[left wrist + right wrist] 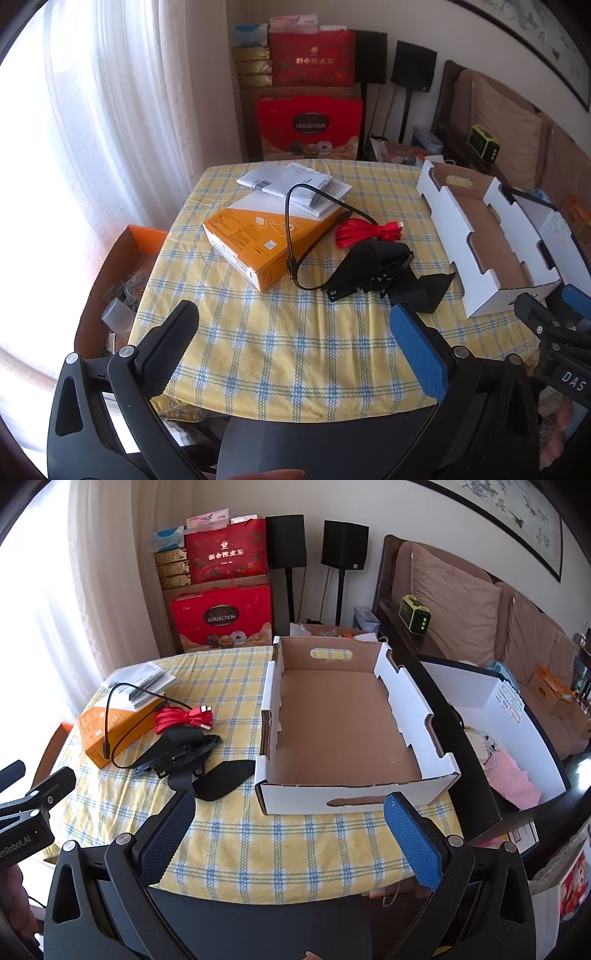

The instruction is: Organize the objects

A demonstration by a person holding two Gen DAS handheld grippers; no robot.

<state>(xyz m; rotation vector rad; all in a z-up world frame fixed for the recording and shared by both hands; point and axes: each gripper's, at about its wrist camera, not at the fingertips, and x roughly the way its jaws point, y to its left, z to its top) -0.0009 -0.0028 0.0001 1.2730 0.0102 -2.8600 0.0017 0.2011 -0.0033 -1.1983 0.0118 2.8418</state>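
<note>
On the yellow checked tablecloth lie an orange box, white leaflets, a black cable draped over the box, a coiled red cable and a black plastic mount with a strap. An empty white cardboard tray stands at the table's right side. My left gripper hovers open over the near table edge, nothing between its fingers. My right gripper is open in front of the tray's near wall, also empty. The same orange box and red cable show left in the right wrist view.
Red gift boxes and speakers on stands stand behind the table. A sofa with cushions is at the right. A large black-edged bin sits beside the table's right edge. An orange-lined box with clutter lies on the left.
</note>
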